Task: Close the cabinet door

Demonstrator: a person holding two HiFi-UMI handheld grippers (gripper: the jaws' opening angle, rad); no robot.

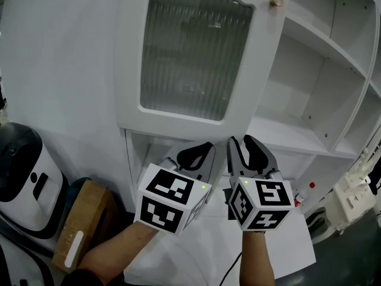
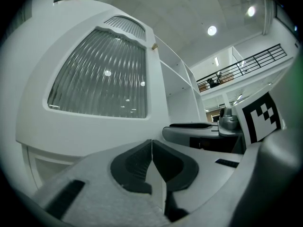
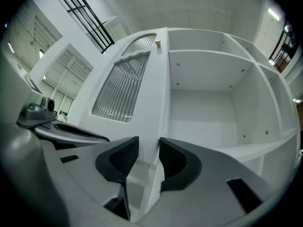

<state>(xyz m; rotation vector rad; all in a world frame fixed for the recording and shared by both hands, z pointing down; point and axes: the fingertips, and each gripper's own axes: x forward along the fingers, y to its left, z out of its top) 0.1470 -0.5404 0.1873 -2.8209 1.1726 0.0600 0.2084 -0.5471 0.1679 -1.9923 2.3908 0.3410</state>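
Observation:
The white cabinet door (image 1: 128, 70) with a ribbed glass panel (image 1: 193, 52) and a small wooden knob (image 1: 277, 2) stands swung open in front of the bare white shelves (image 1: 324, 79). My right gripper (image 1: 240, 143) sits at the door's lower corner. In the right gripper view the door's edge (image 3: 158, 103) fills the gap between the jaws, and both pads lie against it, so my right gripper (image 3: 149, 150) is shut on the door. My left gripper (image 1: 201, 151) is beside it, just below the door, and is shut with nothing in it (image 2: 151, 148).
At the lower left stand a white and black appliance (image 1: 24, 177) and a cardboard box (image 1: 80, 222). A small red-capped bottle (image 1: 309, 187) and white clutter (image 1: 357, 195) lie at the lower right. The shelf compartments hold nothing.

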